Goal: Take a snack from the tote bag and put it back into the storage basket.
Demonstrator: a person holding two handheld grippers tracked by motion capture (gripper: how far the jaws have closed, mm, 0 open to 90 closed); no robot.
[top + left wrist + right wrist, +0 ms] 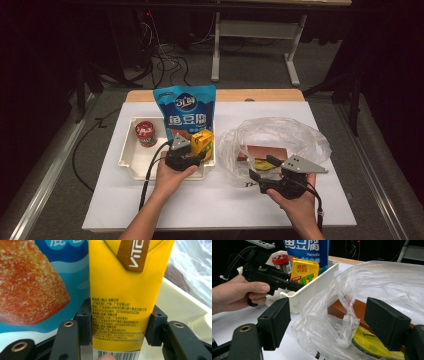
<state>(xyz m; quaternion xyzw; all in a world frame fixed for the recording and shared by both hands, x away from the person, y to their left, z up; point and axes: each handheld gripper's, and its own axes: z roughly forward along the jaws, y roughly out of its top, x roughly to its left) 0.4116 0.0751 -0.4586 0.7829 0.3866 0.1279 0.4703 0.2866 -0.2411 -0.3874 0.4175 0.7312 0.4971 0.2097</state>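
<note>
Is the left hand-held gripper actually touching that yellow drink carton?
Touching. The left gripper view shows the left hand-held gripper with both pads pressed against the yellow drink carton.

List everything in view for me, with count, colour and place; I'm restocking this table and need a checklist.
carton: one, yellow, in the tray's right end, pressed between the left claw's pads
pouch: one, blue, standing in the tray behind the carton
can: one, red, in the tray's left end
tray: one, white, left part of the sheet
bag: one, clear plastic, right of the tray, mouth toward the right claw
box: one, brown, inside the bag
packet: one, yellow, inside the bag in front of the box
sheet: one, white, covering the tabletop
left claw: one, black, shut on the carton
right claw: one, black, open at the bag's mouth
hands: two, each holding a claw at the near edge
</note>
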